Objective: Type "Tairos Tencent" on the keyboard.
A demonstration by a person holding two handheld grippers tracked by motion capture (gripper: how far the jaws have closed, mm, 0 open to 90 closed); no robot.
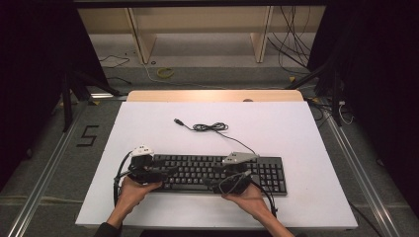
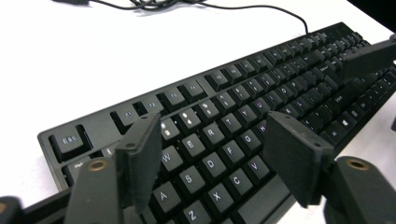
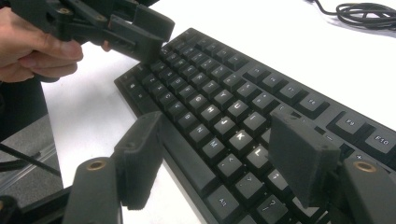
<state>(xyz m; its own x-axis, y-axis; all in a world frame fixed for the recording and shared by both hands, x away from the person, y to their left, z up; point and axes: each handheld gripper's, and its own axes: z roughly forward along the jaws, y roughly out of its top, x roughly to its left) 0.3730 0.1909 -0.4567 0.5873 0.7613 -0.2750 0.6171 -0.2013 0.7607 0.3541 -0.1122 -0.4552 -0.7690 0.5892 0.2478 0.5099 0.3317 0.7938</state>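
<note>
A black keyboard lies along the near part of the white table top. Its cable runs back to a loose coil with a USB plug. My left gripper hovers over the keyboard's left end, jaws open above the letter keys, with nothing between them. My right gripper hangs over the middle of the keyboard, also open, above the K and L keys. In the right gripper view the left gripper and the hand holding it show beyond the keyboard.
The white top has bare room behind and right of the keyboard. A wooden strip edges its far side. Beyond stand a wooden shelf frame and loose cables on the floor. Metal rails run along both sides.
</note>
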